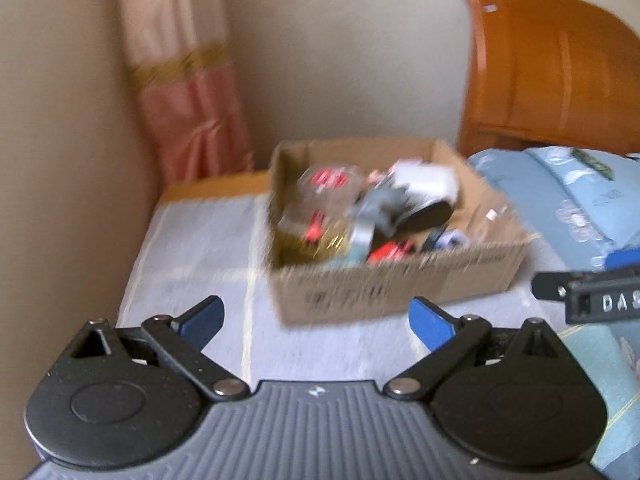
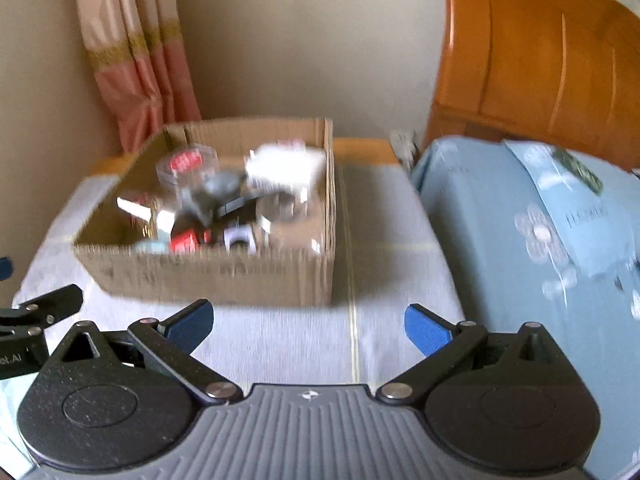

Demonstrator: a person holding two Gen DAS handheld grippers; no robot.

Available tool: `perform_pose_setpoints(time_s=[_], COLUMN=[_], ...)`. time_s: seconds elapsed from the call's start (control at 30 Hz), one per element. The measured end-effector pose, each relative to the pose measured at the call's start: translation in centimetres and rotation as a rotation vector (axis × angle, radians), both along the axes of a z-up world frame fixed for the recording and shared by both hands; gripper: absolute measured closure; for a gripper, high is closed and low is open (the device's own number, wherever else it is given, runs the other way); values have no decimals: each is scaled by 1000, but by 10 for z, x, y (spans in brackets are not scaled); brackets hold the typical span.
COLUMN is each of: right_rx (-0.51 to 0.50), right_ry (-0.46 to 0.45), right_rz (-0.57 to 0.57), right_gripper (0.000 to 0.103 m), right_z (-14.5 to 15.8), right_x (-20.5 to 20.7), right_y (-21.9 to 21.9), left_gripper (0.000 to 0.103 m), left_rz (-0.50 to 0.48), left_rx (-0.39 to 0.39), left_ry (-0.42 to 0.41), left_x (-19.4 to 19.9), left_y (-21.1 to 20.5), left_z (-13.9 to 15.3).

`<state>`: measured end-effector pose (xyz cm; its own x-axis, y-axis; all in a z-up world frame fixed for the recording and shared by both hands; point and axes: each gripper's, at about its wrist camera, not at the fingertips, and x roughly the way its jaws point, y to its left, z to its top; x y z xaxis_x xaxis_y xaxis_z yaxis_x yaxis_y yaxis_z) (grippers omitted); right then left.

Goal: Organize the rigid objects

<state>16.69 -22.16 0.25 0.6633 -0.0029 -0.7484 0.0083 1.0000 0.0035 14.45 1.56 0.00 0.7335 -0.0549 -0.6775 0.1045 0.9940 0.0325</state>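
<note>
Both the left gripper [image 1: 316, 320] and right gripper [image 2: 309, 325] hover spread and empty short of the cardboard box [image 2: 208, 272] (contents blurred), so I'd steady up before choosing one item ahead.

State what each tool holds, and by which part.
Nothing is held. The left tool and the right tool are both open and empty, short of the box of items.

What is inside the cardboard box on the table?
The cardboard box holds a jumble: a clear jar with a red label, something white, a grey piece. Blur and piling hide what lies underneath.
</note>
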Motion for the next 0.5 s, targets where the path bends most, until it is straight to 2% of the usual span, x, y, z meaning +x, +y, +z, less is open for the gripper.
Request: perform_pose_setpoints(time_s=[0.07, 0.17, 0.5], right_rx=[-5, -27, -57], right_ry=[15, 26, -23], right_rz=[11, 27, 27], right_gripper=[0, 0, 0], right_z=[-5, -7, 13], right_x=[-11, -23, -40], right_y=[7, 17, 24], left_gripper=[5, 5, 5], left_rz=[34, 62, 49], left_rx=[4, 5, 53], left_ry=[49, 74, 2], left_x=[-6, -17, -40], left_y=[1, 2, -8], left_z=[-3, -2, 22])
